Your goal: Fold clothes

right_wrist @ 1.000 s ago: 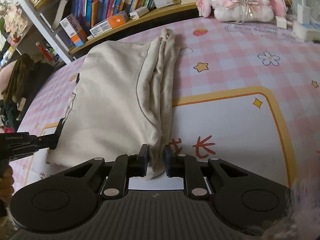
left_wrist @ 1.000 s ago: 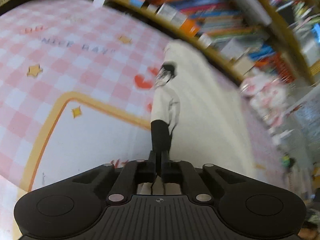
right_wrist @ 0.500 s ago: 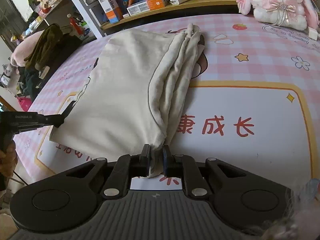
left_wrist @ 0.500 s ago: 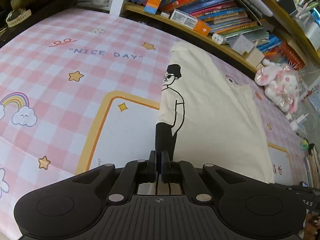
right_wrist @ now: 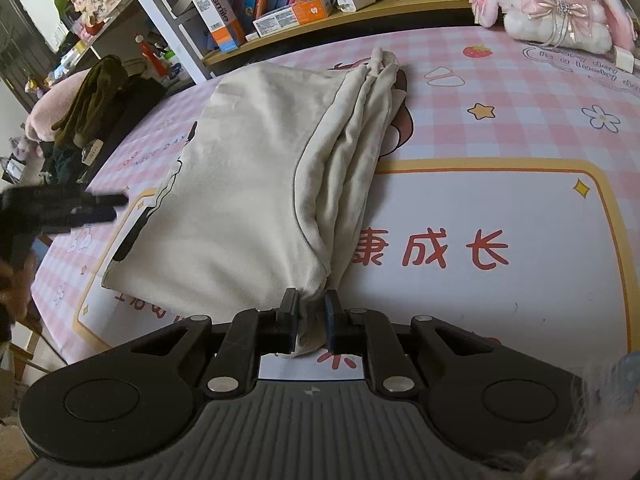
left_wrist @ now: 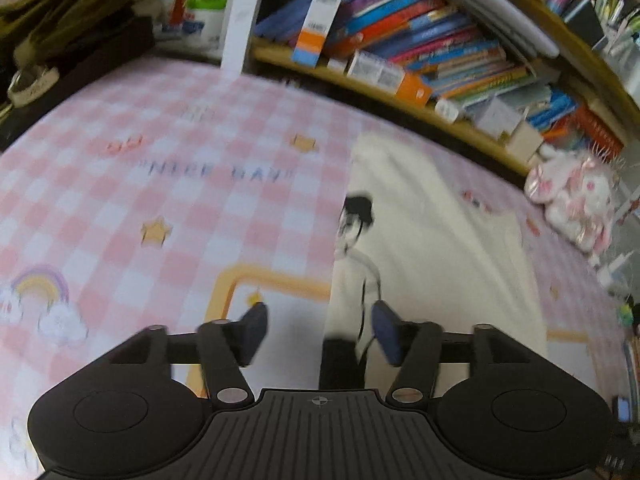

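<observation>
The cream shirt [right_wrist: 248,200] lies folded lengthwise on the table [right_wrist: 500,208], its bunched sleeves and side forming a thick ridge along its right edge. Only the right wrist view shows that ridge, and the right hand-held gripper [right_wrist: 311,312] at the near end of it, jaws nearly closed with a pinch of the hem between them. The same view catches the left hand-held gripper [right_wrist: 100,206] off to the far left, blurred, beside the shirt's left edge but apart from it.

The left wrist view alone shows the shirt's printed figure [left_wrist: 354,264], a cartoon person in a black hat and black trousers, running along the left fold. Here the left hand-held gripper [left_wrist: 318,330] has its jaws spread wide and holds nothing; the cloth sits beyond them.

The table wears a pink-and-white checked cover with stars, a rainbow and a yellow-bordered white panel. A bookshelf [right_wrist: 288,4] stands along the far edge, with a pink plush rabbit [right_wrist: 556,4] at far right.
</observation>
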A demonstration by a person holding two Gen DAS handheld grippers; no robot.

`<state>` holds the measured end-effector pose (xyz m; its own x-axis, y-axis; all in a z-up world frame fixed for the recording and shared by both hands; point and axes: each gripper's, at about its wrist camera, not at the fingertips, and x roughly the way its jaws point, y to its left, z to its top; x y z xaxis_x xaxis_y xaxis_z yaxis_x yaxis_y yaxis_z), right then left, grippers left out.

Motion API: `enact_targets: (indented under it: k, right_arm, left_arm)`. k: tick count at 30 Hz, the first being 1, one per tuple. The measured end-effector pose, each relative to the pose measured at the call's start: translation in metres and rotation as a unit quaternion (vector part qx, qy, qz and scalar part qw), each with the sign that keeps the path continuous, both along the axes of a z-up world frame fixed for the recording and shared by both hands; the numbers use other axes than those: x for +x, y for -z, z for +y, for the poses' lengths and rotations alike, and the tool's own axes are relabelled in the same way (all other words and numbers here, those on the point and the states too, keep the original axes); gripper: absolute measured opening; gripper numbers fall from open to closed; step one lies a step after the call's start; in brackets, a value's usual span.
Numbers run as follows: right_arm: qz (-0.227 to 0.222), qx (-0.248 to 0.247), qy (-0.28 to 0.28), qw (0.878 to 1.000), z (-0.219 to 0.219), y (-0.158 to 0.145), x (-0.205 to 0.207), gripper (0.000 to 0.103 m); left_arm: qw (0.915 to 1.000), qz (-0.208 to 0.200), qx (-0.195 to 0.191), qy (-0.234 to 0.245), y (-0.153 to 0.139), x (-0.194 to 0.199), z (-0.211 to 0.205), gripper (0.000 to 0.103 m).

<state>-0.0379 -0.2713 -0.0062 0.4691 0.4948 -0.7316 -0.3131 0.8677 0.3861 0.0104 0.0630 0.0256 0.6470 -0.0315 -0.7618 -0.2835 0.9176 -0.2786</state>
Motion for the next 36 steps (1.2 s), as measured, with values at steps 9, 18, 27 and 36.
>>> enact_targets:
  k: [9, 18, 27, 36]
  right_arm:
    - [-0.012, -0.012, 0.010, 1.000, 0.004, 0.000, -0.004, 0.011]
    - [-0.010, -0.051, 0.017, 0.999, 0.016, -0.004, -0.003, 0.012]
    - [0.003, -0.069, 0.037, 0.997, 0.024, -0.006, 0.000, 0.012]
    - [0.008, -0.078, 0.048, 0.996, 0.028, -0.007, 0.001, 0.012]
  left_arm:
    - [0.9997, -0.008, -0.021, 0.009, 0.016, 0.067, 0.016, 0.071]
    - [0.9939, -0.033, -0.104, 0.014, 0.037, 0.111, 0.039, 0.071]
    - [0.9798, -0.051, -0.193, 0.014, 0.051, 0.143, 0.049, 0.020]
    - [0.9854, -0.093, -0.134, 0.050, 0.038, 0.142, 0.045, 0.002]
